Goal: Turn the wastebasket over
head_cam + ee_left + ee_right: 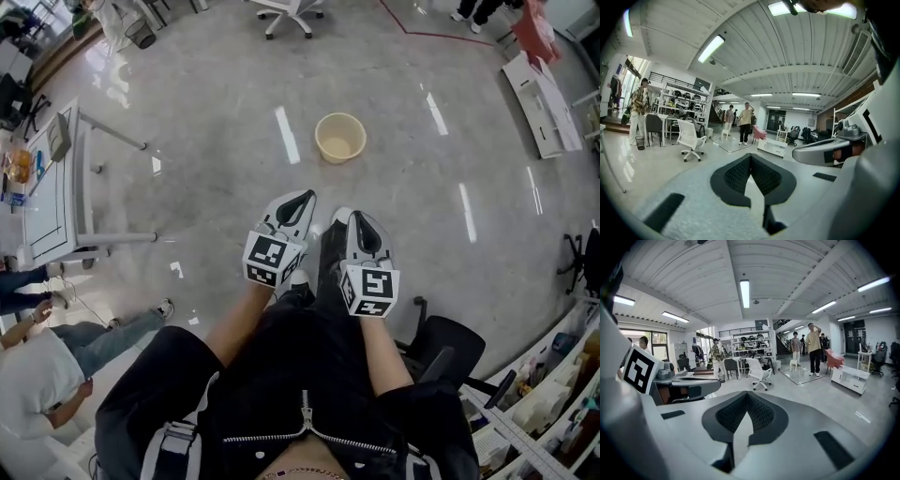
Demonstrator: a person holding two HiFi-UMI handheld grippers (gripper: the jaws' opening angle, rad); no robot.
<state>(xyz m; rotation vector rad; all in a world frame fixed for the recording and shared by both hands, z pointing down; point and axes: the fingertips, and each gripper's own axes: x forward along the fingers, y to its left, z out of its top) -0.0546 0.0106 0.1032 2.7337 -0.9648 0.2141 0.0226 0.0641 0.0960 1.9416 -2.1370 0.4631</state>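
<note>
Wastebasket point(339, 138), cream round plastic, is untouched: the white left gripper point(302, 199) and right gripper point(352, 217) are closed tight, empty. It stands upright well ahead on the grey floor point(206, 159); it is judged light, stiff and slick, best pinched at its rim.

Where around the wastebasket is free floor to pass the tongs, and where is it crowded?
Bare floor rings the wastebasket on every side: between it and the white table at left, and toward the low white cabinet at right. Crowded: the shelves and black chair, lower right.
</note>
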